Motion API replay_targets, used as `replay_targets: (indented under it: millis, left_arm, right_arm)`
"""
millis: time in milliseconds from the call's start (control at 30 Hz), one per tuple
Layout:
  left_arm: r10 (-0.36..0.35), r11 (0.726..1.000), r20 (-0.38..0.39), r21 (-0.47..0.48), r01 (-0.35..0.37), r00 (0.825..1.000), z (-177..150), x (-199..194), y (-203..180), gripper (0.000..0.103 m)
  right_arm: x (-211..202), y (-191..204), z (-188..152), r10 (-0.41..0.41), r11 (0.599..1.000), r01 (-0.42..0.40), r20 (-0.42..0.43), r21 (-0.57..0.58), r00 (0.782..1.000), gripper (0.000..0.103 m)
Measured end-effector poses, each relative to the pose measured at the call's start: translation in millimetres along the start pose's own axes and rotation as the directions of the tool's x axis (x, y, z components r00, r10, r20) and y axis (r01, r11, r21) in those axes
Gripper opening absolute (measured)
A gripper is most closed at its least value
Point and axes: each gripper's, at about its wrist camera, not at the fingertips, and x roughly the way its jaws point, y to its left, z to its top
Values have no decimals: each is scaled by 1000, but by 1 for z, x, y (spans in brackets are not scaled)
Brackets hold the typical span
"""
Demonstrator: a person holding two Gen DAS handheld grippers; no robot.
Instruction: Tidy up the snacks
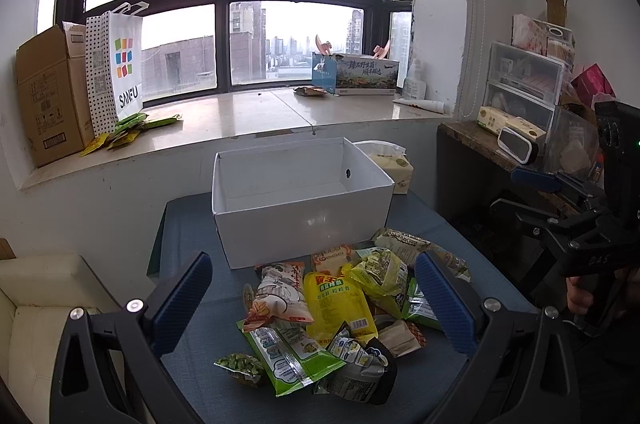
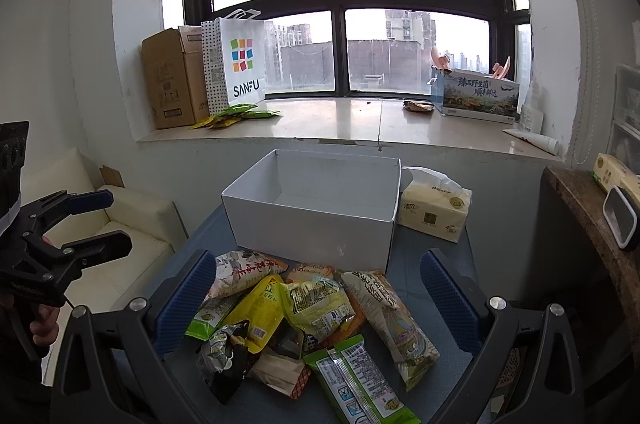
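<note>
The left gripper [image 1: 314, 300] and right gripper [image 2: 316, 300] are both hanging with jaws wide apart, holding nothing, their ribbed blue pads [image 1: 182, 300] framing a heap of crinkled foil snack packets [image 1: 320, 316] on the blue cloth table [image 1: 192, 236]. Just beyond the pile, a rectangular white cardboard box [image 1: 304, 220] is standing open. A soft tissue pack [image 2: 436, 212] is sitting beside it, half hidden in the left view.

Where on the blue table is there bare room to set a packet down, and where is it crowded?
Inside the white box: empty. A bare strip of blue table runs left of the box, another to the right of the snack pile, in front of the tissue pack. Crowded: the pile itself, right against the box's front wall.
</note>
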Motion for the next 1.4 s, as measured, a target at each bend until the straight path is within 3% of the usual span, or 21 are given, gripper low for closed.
replay_targets:
  millis: [133, 267, 533, 600, 733, 833, 900, 933, 1000, 1033, 1200, 1400]
  left_arm:
    - [0, 1000, 2, 1, 0, 1000, 0, 0, 0, 103]
    - [8, 1000, -4, -3, -8, 1000, -4, 2, 3, 103]
    - [26, 1000, -36, -15, -27, 999, -20, 9, 19, 103]
    - [31, 999, -50, -29, -33, 998, -24, 12, 25, 103]
    - [42, 998, -66, -43, -45, 997, -30, 16, 32, 103]
    - [42, 998, -67, -42, -45, 997, -33, 18, 33, 103]
    - [40, 998, -77, -41, -43, 996, -35, 20, 33, 103]
    - [39, 998, -80, -38, -42, 996, -36, 22, 32, 103]
    - [41, 999, -87, -31, -43, 995, -36, 24, 30, 103]
    - [40, 999, -89, -26, -43, 995, -37, 25, 29, 103]
    - [35, 999, -99, -19, -37, 995, -37, 31, 26, 103]
    - [23, 1000, -139, -17, -25, 990, -35, 52, 28, 103]
  right_arm:
    - [11, -1, -5, 1, 999, -3, -45, -38, 999, 103]
    - [43, -7, -25, 23, 996, -39, -187, -81, 982, 103]
    - [114, -32, -106, -22, 979, -80, -487, -188, 873, 103]
    - [119, -40, -118, -24, 978, -86, -513, -191, 858, 103]
    - [117, -40, -128, -43, 971, -88, -521, -223, 853, 103]
    - [107, -38, -134, 7, 976, -117, -511, -184, 859, 103]
    - [108, -34, -141, -5, 972, -119, -525, -202, 851, 103]
    - [111, -33, -145, -13, 970, -118, -533, -212, 846, 100]
    - [120, -36, -154, -10, 972, -127, -573, -198, 819, 72]
    - [122, -41, -155, 12, 976, -139, -591, -169, 806, 73]
    - [110, -56, -144, 100, 982, -175, -584, -73, 806, 65]
    - [56, -61, -109, 100, 984, -157, -478, -80, 873, 65]
